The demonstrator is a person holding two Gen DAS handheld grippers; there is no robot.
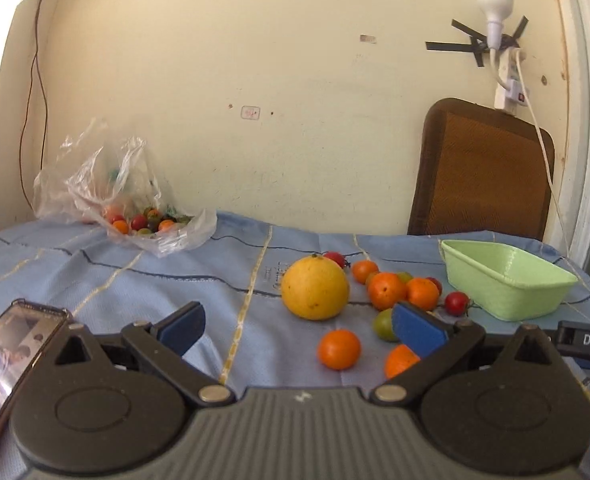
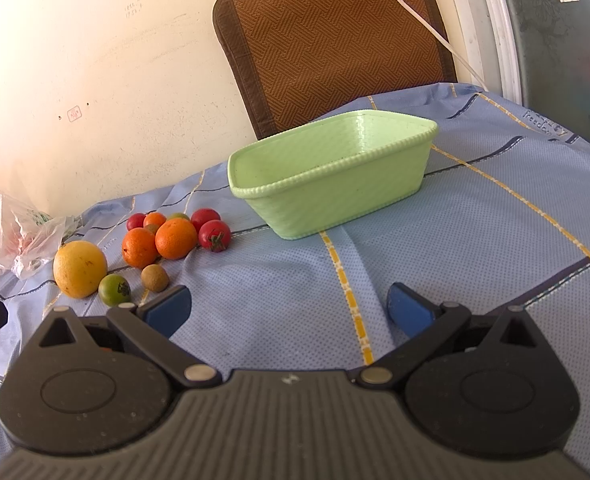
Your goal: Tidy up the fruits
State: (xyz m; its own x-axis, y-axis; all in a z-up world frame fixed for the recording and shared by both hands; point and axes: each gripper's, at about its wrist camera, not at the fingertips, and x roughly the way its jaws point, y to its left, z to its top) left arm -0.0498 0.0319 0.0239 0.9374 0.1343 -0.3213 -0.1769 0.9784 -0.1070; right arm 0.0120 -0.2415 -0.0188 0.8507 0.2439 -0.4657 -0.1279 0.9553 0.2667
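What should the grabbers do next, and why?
Probably ease the open left gripper forward around the small orange tomato nearest its fingers: the light green plastic basket looks empty and all loose fruit lies on the blue cloth.

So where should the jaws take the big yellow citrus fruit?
Across its widest middle, coming from the near side with the left gripper, whose jaws stand open. The yellow citrus fruit is round and rests on the tablecloth with bare cloth on its left; small oranges crowd its right.

Loose fruits (image 2: 163, 240) beside empty green basket (image 2: 335, 192)
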